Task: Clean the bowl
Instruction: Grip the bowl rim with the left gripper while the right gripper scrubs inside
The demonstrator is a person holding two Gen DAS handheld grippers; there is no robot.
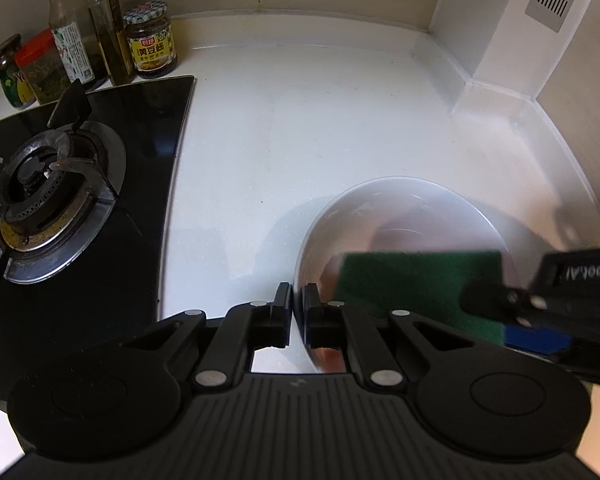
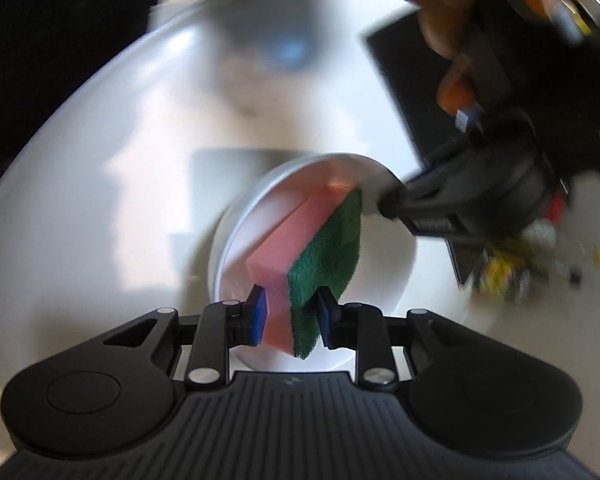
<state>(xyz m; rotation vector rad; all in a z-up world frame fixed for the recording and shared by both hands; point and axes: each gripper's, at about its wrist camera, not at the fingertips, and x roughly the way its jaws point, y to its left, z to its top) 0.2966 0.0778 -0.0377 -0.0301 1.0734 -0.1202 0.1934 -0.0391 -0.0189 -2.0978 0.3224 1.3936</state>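
Observation:
A white bowl [image 1: 404, 208] is tilted above the white counter. My left gripper [image 1: 299, 312] is shut on the bowl's near rim and holds it. In the right wrist view the bowl [image 2: 384, 280] faces me, with the left gripper [image 2: 384, 204] pinching its far right rim. My right gripper [image 2: 292, 316] is shut on a sponge [image 2: 312, 248], pink foam with a green scouring side. The sponge reaches into the bowl and seems to touch its inside. In the left wrist view the sponge's green side [image 1: 416, 280] shows inside the bowl, with the right gripper [image 1: 512, 320] coming in from the right.
A black glass hob [image 1: 112, 184] with a gas burner [image 1: 40, 192] lies left of the bowl. Several sauce jars and bottles [image 1: 152, 40] stand at the back left. A white wall corner [image 1: 496, 76] rises at the back right. The right wrist view is motion-blurred.

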